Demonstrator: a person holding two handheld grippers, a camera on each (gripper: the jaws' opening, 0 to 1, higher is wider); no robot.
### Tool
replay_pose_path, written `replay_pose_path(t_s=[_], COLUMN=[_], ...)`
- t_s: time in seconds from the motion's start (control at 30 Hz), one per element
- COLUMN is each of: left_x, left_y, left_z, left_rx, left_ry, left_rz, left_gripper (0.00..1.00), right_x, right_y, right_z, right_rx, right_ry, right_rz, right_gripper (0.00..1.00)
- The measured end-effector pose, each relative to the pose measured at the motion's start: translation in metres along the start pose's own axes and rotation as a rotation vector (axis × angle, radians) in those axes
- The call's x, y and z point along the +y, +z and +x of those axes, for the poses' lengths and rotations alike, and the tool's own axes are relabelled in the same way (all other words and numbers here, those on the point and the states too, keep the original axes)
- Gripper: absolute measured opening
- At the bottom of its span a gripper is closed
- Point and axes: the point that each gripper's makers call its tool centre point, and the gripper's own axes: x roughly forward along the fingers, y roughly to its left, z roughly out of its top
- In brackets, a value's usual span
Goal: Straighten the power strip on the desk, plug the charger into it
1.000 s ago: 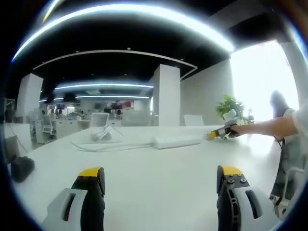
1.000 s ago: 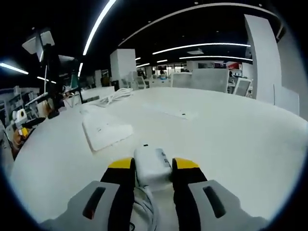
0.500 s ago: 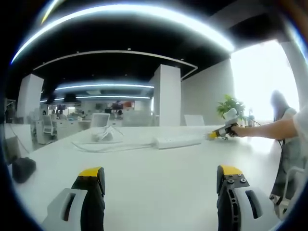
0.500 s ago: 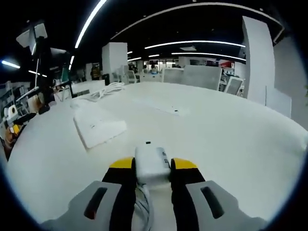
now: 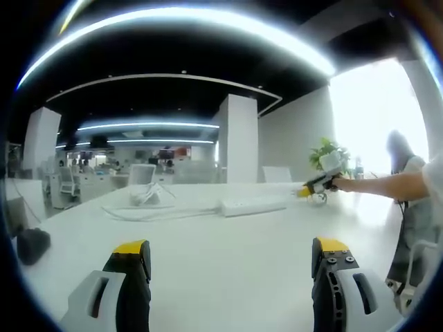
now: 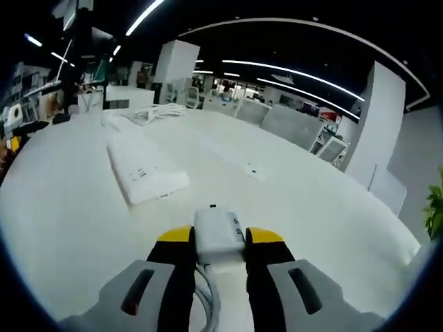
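The right gripper (image 6: 220, 243), with yellow-tipped black jaws, is clamped on a small white boxy plastic charger (image 6: 219, 234), one jaw on each flat side, so the charger's far end sticks out ahead of the tips. A white cable (image 6: 208, 299) runs back from it between the jaws toward the camera. Held this way, the body is squeezed firmly while the leading end is free to meet a socket, which suits the plugging step; the prongs themselves cannot be made out. In the left gripper view this same gripper (image 5: 315, 188) hangs above the white desk (image 5: 228, 256), at the end of a person's outstretched arm (image 5: 387, 183), just right of the strip's right end.

The long white plastic power strip (image 6: 145, 168) lies flat on the desk, ahead and to the left of the charger and apart from it, its socket face turned up and its lead trailing to a coil at the far left. In the left gripper view the strip (image 5: 254, 205) lies far across the desk.

The left gripper (image 5: 232, 257) sits low over the near desk, jaws wide apart and holding nothing, probably parked until needed to steady the strip.

No brand, label or writing is legible on the charger, strip or grippers; small dark marks on the strip's face are too small to read.
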Motion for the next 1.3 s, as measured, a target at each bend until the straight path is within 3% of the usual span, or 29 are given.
replay_pose_path(t_s=[1.3], left_x=[0.002], left_y=[0.007], left_z=[-0.018], left_rx=[-0.034], left_ry=[-0.003], left_rz=[-0.007], left_gripper=[0.99], right_x=[0.001], right_y=[0.035], right_z=[-0.022], right_rx=[-0.04], right_ry=[-0.094], right_rz=[-0.084], right_gripper=[0.26])
